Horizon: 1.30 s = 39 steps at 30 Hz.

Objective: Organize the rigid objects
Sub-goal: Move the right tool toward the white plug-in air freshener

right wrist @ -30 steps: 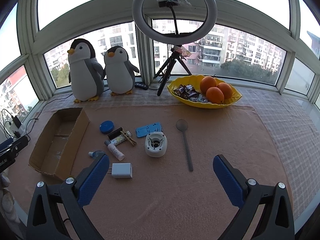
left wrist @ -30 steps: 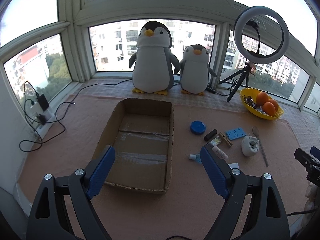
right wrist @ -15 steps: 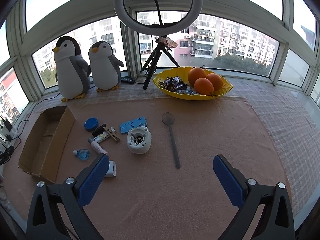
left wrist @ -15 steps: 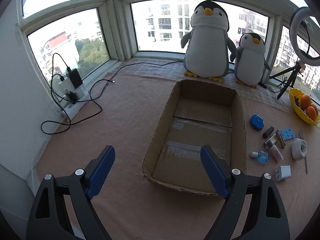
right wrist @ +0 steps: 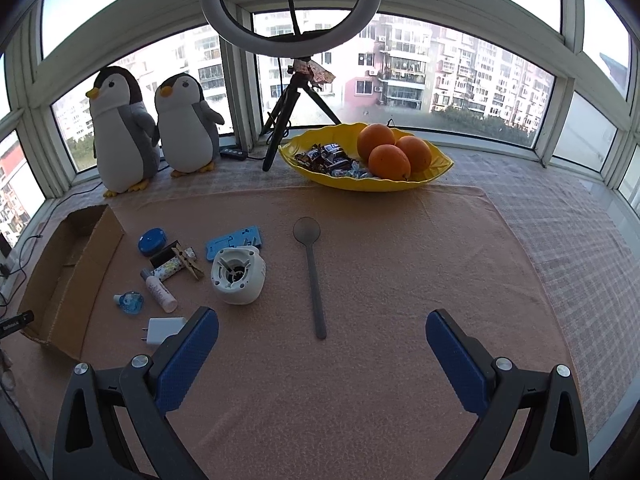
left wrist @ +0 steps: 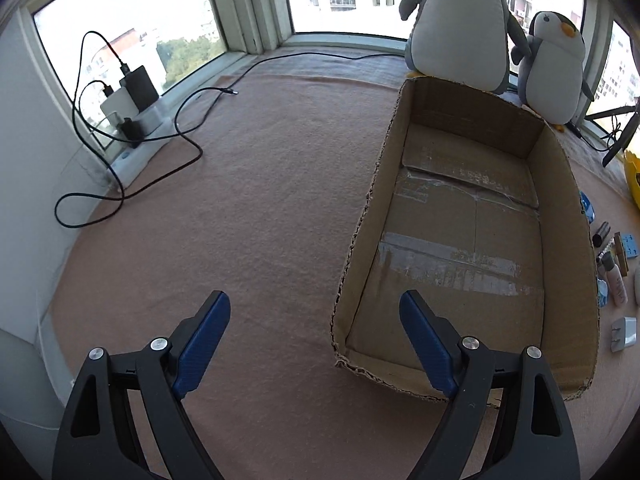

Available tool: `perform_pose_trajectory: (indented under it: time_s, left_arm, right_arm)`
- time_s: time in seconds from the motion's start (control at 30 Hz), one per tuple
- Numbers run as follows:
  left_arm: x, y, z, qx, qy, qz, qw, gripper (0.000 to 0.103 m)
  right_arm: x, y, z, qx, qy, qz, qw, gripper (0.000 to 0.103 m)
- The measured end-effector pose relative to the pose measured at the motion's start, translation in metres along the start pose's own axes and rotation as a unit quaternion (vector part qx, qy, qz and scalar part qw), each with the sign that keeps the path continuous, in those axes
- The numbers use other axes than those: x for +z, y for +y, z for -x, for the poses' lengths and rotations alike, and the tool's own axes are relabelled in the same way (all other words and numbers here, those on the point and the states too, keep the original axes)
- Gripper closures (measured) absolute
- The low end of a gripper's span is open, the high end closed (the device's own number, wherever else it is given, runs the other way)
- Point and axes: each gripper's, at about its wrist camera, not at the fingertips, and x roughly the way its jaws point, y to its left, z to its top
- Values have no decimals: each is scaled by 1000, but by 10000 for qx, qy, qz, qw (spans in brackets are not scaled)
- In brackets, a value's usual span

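An open, empty cardboard box point(left wrist: 568, 216) lies on the pink mat; it also shows at the left of the right wrist view point(right wrist: 96, 248). Right of it lie small items: a white charger point(right wrist: 162, 330), a blue bottle point(right wrist: 130, 302), a pink tube point(right wrist: 160, 289), a clothespin point(right wrist: 187, 261), a blue round tin point(right wrist: 152, 241), a blue flat piece point(right wrist: 234, 243), a white round device point(right wrist: 238, 274) and a grey spoon point(right wrist: 312, 276). My left gripper point(left wrist: 314, 306) is open and empty, near the box's front left corner. My right gripper point(right wrist: 322, 326) is open and empty, above the spoon's handle end.
Two plush penguins point(right wrist: 120, 136) stand at the window. A ring light on a tripod point(right wrist: 290, 92) and a yellow bowl point(right wrist: 436, 170) with oranges and sweets stand at the back. A power strip with chargers and cables point(left wrist: 132, 120) lies at the far left.
My left gripper has swung left and come lower, so the box now sits at the right of its view. My right gripper has moved forward and a little right, closer to the spoon.
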Motion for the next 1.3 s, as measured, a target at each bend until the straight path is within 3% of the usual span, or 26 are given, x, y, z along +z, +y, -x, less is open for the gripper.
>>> perform_pose_trajectory:
  time_s: [0.4, 0.7, 0.87, 1.07, 1.3]
  left_arm:
    - [3, -4, -16, -69, 138, -59, 9999, 26]
    - [6, -13, -26, -254, 248, -128, 9993, 46]
    - [7, -19, -27, -257, 187, -202, 9993, 52]
    - [7, -20, -27, -284, 164, -201, 9993, 52]
    - [6, -20, -28, -292, 141, -175, 9993, 52]
  right_arm:
    - [6, -4, -43, 179, 361, -69, 9992, 1]
    - [18, 22, -62, 450, 484, 47, 9978, 1]
    - [27, 33, -85, 595, 755, 141, 9953, 18]
    - [32, 38, -109, 843, 1070, 54, 9907, 33]
    - [32, 40, -130, 840, 1374, 36, 9869, 48]
